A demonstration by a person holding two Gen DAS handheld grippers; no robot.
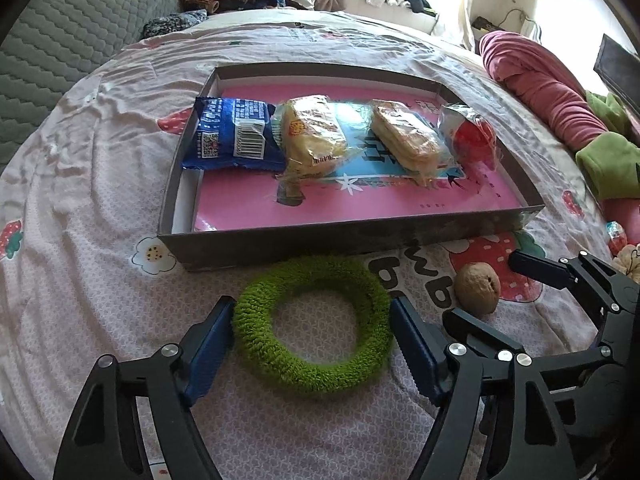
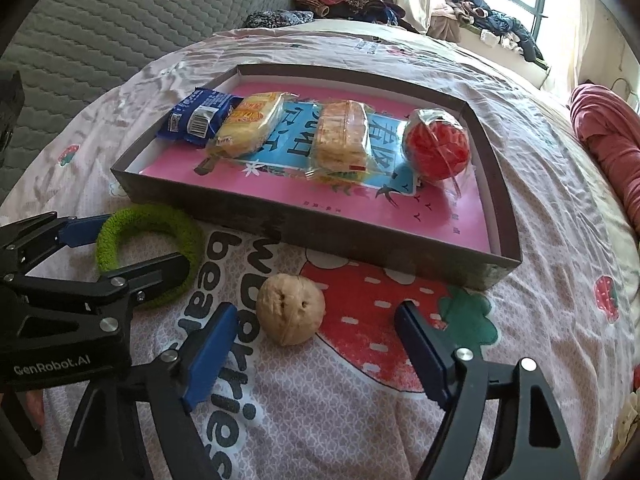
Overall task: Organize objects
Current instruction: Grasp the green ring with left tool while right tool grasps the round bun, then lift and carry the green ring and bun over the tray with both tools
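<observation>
A fuzzy green ring [image 1: 312,328] lies on the bedsheet just in front of the shallow grey box [image 1: 360,236]. My left gripper [image 1: 312,310] is open, with one finger on each side of the ring. A walnut [image 2: 290,308] lies on the sheet to the ring's right. My right gripper [image 2: 316,316] is open around the walnut, which sits nearer its left finger. The box [image 2: 360,236] holds a blue packet [image 1: 230,136], two wrapped cakes [image 1: 314,136] [image 1: 406,136] and a red wrapped ball [image 2: 436,148] on a pink sheet.
The bed is covered by a strawberry-print sheet [image 1: 80,240]. A pink rolled blanket [image 1: 540,80] and a green cloth [image 1: 608,160] lie at the right edge. A grey quilted headboard [image 2: 120,32] stands at the left. Clothes are piled by the window [image 2: 480,12].
</observation>
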